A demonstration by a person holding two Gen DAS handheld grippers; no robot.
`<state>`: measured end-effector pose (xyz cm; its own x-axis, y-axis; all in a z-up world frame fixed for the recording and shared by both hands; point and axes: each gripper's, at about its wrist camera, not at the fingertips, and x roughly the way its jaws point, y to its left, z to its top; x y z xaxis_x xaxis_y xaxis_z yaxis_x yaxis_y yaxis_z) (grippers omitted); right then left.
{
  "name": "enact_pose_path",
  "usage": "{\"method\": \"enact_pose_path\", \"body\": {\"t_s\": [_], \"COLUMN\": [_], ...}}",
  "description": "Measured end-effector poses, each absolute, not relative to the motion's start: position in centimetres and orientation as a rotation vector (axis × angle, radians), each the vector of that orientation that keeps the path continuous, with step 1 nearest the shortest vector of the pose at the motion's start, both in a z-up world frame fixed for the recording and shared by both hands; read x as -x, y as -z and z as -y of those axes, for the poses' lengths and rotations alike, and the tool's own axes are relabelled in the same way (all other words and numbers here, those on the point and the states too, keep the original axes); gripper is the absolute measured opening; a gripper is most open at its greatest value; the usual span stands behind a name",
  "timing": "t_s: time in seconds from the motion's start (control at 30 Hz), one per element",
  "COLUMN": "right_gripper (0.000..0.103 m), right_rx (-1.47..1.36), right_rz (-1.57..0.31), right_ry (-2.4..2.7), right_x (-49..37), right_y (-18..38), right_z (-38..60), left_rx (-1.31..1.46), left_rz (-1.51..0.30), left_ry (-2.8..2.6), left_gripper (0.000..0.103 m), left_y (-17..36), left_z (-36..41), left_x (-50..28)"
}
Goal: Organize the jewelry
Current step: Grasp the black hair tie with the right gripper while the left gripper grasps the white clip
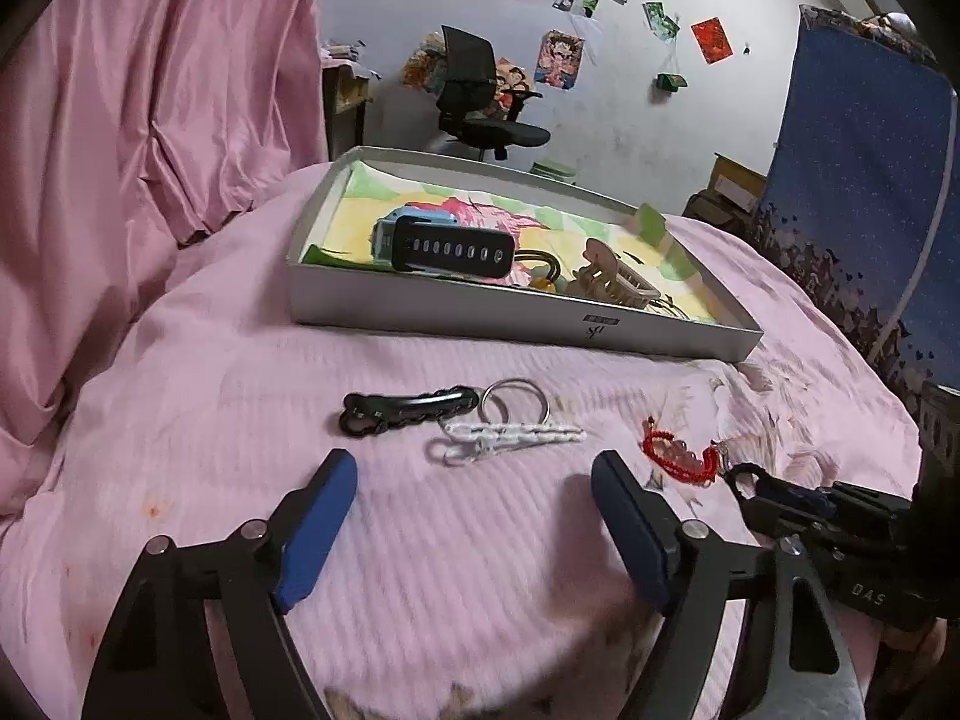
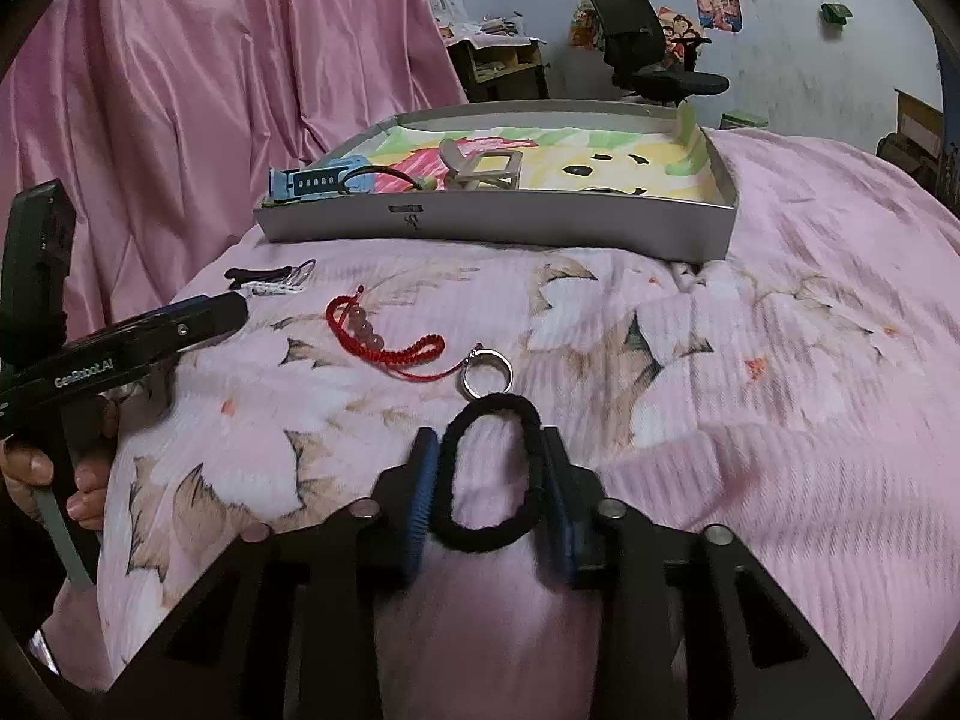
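The big pink bed cover (image 2: 780,360) holds the grey box (image 2: 498,228) up at twelve o'clock, with a watch (image 1: 444,246) and a hair claw (image 2: 480,168) already inside. The right gripper (image 2: 489,498) has its two blue sides squeezed in on the black hair tie (image 2: 492,474); I think it should lift slowly and keep squeezing, so the soft loop does not slip out or drag the silver ring (image 2: 487,372) touching its top. The left gripper (image 1: 474,534) is wide open and holds nothing, with the black hair clip (image 1: 408,411) and white clip (image 1: 510,438) near twelve o'clock.
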<state>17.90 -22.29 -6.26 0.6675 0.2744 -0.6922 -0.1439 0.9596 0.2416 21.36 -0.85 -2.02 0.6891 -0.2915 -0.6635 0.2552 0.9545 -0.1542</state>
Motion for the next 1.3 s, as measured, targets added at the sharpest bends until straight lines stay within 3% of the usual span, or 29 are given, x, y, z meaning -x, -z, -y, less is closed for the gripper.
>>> {"method": "enact_pose_path", "body": {"t_s": [0.23, 0.67, 0.93, 1.3], "right_gripper": [0.021, 0.021, 0.021, 0.021], "right_rx": [-0.183, -0.19, -0.191, -0.194], "right_rz": [-0.808, -0.812, -0.811, -0.811], "right_ry": [-0.245, -0.249, -0.249, -0.251], "right_x": [-18.5, -18.6, -18.6, -18.7], "right_y": [6.4, 6.6, 6.7, 6.8], "right_z": [22.2, 22.2, 22.2, 22.2], "left_rx": [0.022, 0.019, 0.014, -0.067], "left_rz": [-0.793, -0.8, -0.782, -0.775], "left_ry": [0.374, 0.413, 0.44, 0.476], "left_gripper": [0.069, 0.032, 0.017, 0.017], "left_y": [2.3, 2.6, 2.5, 2.1], "left_z": [1.7, 1.9, 2.0, 3.7], "left_x": [-23.3, -22.9, -22.2, -21.5]}}
